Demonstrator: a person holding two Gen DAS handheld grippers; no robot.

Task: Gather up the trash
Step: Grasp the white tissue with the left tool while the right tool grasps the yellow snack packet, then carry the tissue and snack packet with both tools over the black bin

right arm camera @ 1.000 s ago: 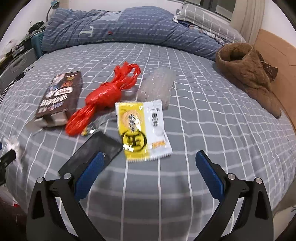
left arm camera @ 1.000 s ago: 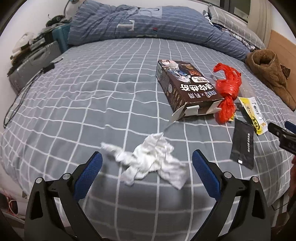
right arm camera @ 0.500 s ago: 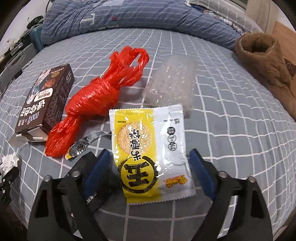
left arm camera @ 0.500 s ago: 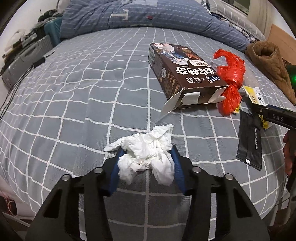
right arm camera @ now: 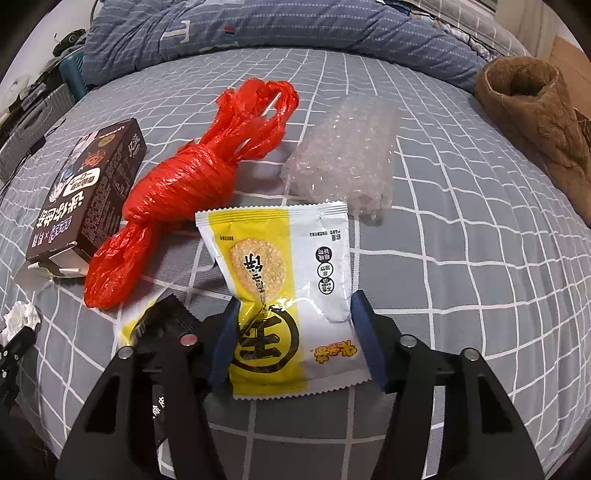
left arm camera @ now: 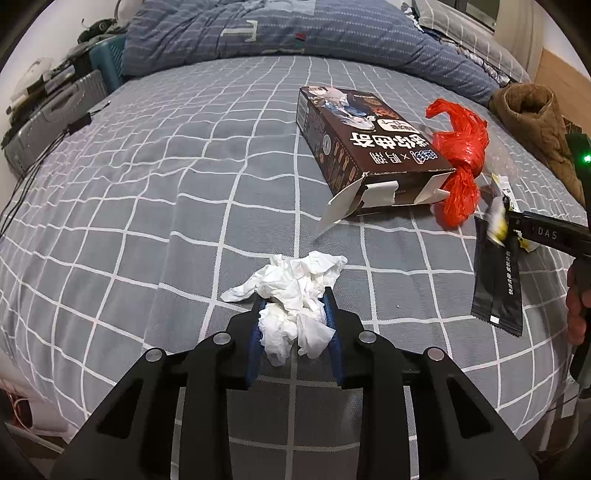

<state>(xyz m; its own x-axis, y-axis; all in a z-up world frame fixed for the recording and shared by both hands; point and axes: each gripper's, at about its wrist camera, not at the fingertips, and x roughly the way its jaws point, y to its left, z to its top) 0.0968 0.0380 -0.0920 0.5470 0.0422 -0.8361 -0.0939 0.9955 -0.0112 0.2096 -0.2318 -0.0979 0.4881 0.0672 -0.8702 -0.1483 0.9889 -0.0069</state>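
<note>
My left gripper [left arm camera: 293, 310] is shut on a crumpled white tissue [left arm camera: 291, 291] on the grey checked bed [left arm camera: 147, 184]. My right gripper [right arm camera: 295, 314] is closed on a yellow and white snack wrapper [right arm camera: 280, 288], which bulges between the blue pads. A red plastic bag [right arm camera: 184, 192], a dark brown box [right arm camera: 88, 192] with open flaps, a bubble wrap piece [right arm camera: 347, 162] and a black wrapper [left arm camera: 498, 280] lie on the bed. The box [left arm camera: 365, 155] and red bag [left arm camera: 461, 155] also show in the left wrist view.
A blue striped duvet [left arm camera: 295, 33] lies across the head of the bed. A brown fleece garment [right arm camera: 535, 122] lies at the right. A suitcase [left arm camera: 48, 118] and clutter stand beside the bed at the left. The bed edge is near both grippers.
Both grippers moved forward and closed: the left one onto the tissue, the right one onto the snack wrapper, which now buckles and lifts at its near end.
</note>
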